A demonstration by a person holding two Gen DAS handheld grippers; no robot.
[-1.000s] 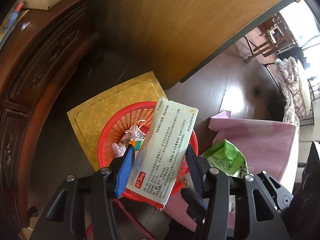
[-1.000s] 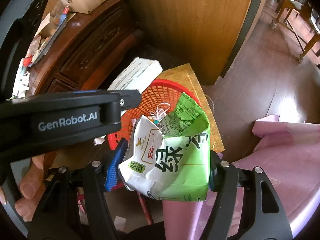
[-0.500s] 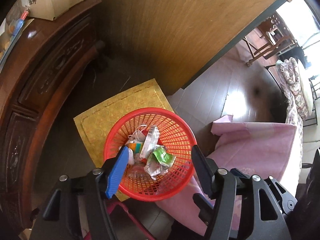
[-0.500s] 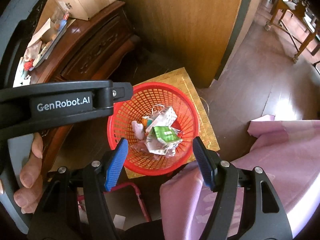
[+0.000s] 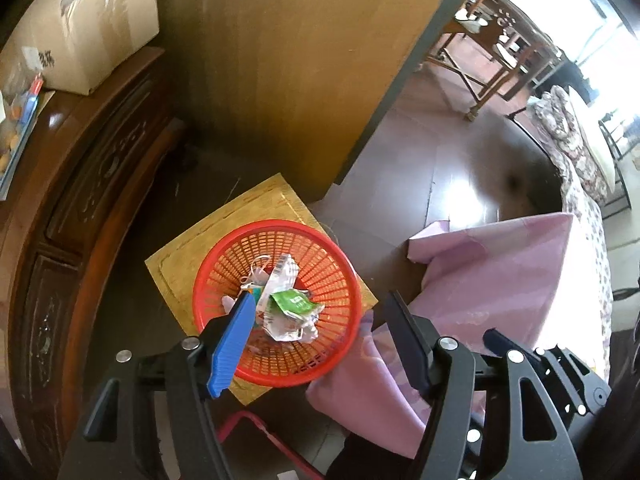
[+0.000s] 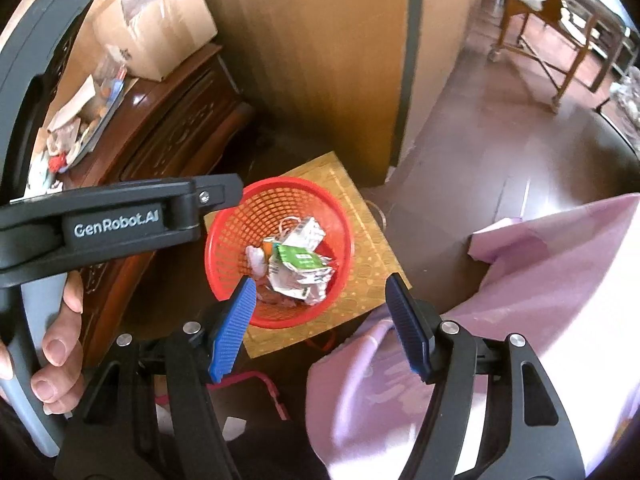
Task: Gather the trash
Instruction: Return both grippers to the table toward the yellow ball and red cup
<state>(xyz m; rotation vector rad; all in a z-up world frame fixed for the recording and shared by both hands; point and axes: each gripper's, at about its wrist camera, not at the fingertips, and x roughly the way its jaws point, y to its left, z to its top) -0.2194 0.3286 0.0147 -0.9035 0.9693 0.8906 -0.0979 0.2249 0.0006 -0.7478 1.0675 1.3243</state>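
Observation:
A red mesh basket (image 5: pixel 280 225) (image 6: pixel 280 182) stands on a yellow mat (image 5: pixel 240 216) on the dark floor. Inside it lie a crumpled green-and-white carton (image 5: pixel 292 304) (image 6: pixel 300 258), a white medicine box (image 5: pixel 282 276) (image 6: pixel 306 234) and smaller scraps. My left gripper (image 5: pixel 320 298) hangs above the basket, its jaws opening with nothing between them. My right gripper (image 6: pixel 320 280) is also above the basket, open and empty. In the right wrist view the left gripper's black body (image 6: pixel 120 224) crosses the left side, held by a person's hand (image 6: pixel 60 344).
A carved dark wooden cabinet (image 5: pixel 80 200) (image 6: pixel 180 120) stands left of the basket, with a cardboard box (image 5: pixel 88 32) and clutter on top. A wooden panel (image 5: pixel 300 60) rises behind. A pink cloth (image 5: pixel 500 280) (image 6: pixel 560 280) hangs at the right. A red frame (image 5: pixel 260 432) lies on the floor below.
The left gripper let go of the white medicine box and the right gripper of the green carton; both now lie in the basket. Both grippers have risen away from it.

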